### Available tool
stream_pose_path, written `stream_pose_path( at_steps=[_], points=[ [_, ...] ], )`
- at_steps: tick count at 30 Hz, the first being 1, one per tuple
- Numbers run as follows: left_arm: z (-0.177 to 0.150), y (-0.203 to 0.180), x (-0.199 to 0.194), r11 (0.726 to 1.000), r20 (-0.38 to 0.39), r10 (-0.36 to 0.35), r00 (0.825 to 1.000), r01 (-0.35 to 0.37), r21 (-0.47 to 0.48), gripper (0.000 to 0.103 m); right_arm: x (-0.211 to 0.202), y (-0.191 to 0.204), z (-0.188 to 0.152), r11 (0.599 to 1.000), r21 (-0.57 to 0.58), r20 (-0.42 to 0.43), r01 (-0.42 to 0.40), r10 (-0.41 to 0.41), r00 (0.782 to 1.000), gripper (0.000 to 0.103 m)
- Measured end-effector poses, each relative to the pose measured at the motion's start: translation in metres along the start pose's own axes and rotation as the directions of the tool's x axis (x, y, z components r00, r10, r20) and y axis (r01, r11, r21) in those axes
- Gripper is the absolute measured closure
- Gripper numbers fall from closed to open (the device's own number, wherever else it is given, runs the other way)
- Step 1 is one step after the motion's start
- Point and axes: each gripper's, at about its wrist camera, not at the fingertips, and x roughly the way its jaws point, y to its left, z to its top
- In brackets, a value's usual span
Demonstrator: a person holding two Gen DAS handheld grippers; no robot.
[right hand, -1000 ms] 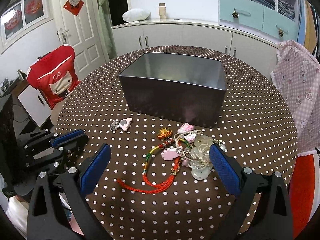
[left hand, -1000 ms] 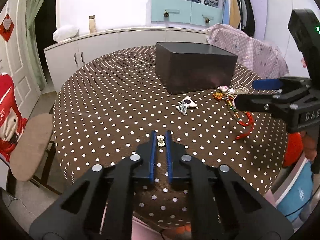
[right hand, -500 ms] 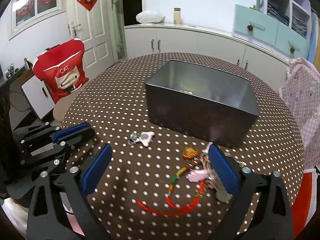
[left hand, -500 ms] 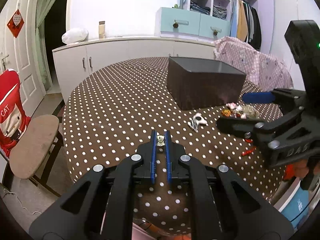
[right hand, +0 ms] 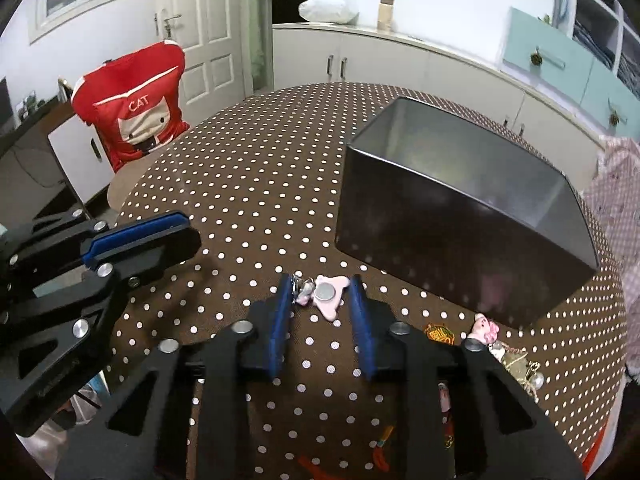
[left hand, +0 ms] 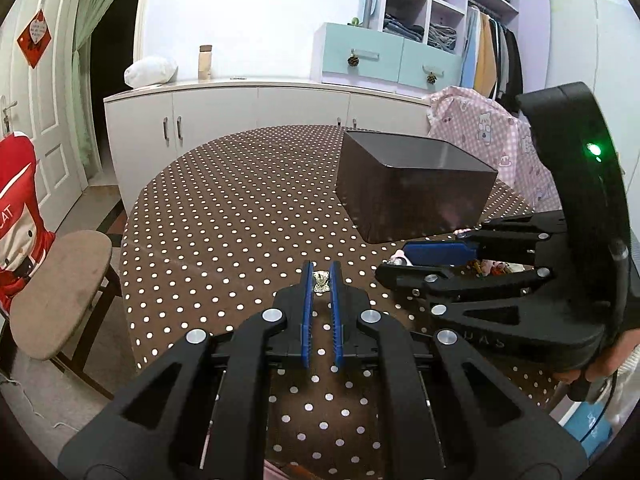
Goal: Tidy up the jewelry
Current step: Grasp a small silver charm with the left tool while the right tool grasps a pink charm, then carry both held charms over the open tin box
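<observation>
Brown cloth with white polka dots is covering the round table, and a dark metal box is sitting open-topped on it toward the far right side. The left gripper is gripping a small silvery charm between its blue-padded fingers, which are standing close together with the piece pinched at their tips, above the cloth and well short of the box. The right gripper is reaching in just beside it, with its jaws standing moderately apart and bracketing a pink charm that carries a round silver disc and a small metal clasp; the charm is lying on the cloth just in front of the box's near wall, and the clasp end is touching or nearly touching the left-hand pad, though I cannot tell whether the jaws are pressing on it. In the right wrist view, a tangle of other jewelry is lying to the right on the cloth near the box's corner, including an orange embroidered charm and a small pink figure. A red chair cover marked CAT is hanging on a chair beyond the table's left edge.
</observation>
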Motion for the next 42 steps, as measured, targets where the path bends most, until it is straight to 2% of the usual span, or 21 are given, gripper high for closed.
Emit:
stream_pose_path(
  at_steps=[12,30,42],
  points=[
    [0.004,-0.004,-0.003,1.000,0.021,-0.023,1.000,0.023,-0.003,0.095,-0.013,-0.010,-0.001,0.999,0.050,0.017,-0.007,0.006,1.000,0.081],
    [0.032,-0.052,-0.003,0.993,0.076,-0.096,0.992,0.091,0.075,0.095,-0.068,-0.057,0.006,0.988,0.141,0.152,0.067,-0.088,0.984,0.081],
    [0.059,-0.070,0.007,0.989,0.110,-0.112,0.988,0.101,0.106,0.095,-0.078,-0.086,0.017,0.979,0.189,0.193,0.081,-0.118,0.974,0.081]
  ],
)
